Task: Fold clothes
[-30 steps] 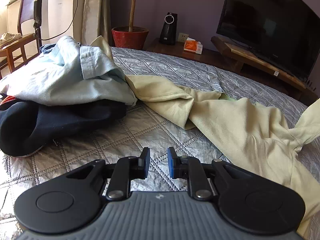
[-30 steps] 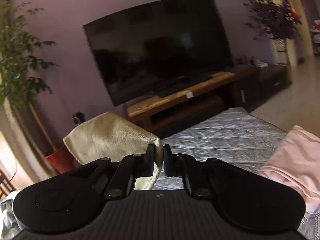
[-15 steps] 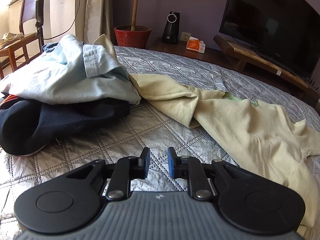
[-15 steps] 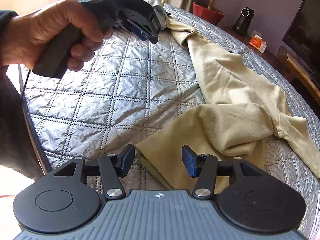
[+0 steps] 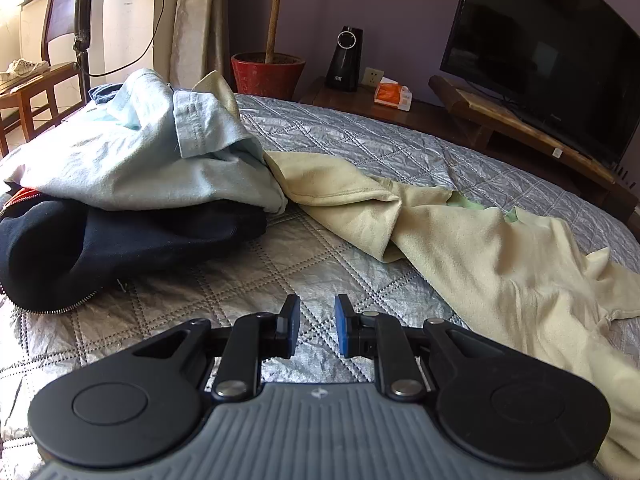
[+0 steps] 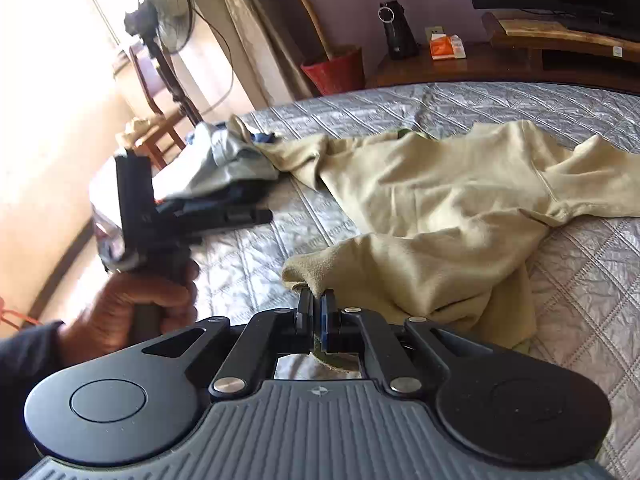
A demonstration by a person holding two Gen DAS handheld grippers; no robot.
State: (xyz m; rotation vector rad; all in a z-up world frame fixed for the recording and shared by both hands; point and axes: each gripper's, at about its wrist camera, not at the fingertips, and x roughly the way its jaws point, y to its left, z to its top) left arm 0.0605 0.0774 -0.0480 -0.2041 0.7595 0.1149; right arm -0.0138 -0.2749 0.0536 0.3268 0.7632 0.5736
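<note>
A beige long-sleeved garment [image 5: 500, 264] [image 6: 440, 208] lies crumpled across the grey quilted bed [image 5: 360, 140] [image 6: 580, 280]. My right gripper [image 6: 317, 312] is shut on a near corner of its hem, and the cloth bunches up over the pads. My left gripper [image 5: 317, 326] hovers over bare quilt beside the garment's left edge, its blue pads a narrow gap apart with nothing between them. It also shows in the right wrist view, where a hand [image 6: 132, 308] holds the left gripper [image 6: 260, 216]. A light blue shirt [image 5: 132, 160] [image 6: 224, 160] lies on a dark navy jacket [image 5: 120, 244], covering one beige sleeve end.
Past the bed's far edge stand a television [image 5: 540, 52] on a wooden stand [image 5: 520, 120], a red plant pot [image 5: 268, 74], a black speaker [image 5: 344, 60] and an orange packet [image 5: 392, 94]. A wooden chair [image 5: 36, 92] and a fan [image 6: 164, 4] stand at the left.
My right gripper swung from facing the television down to the bed, opened over the beige hem corner, then shut on it. The garment dropped flatter. The left gripper stayed put.
</note>
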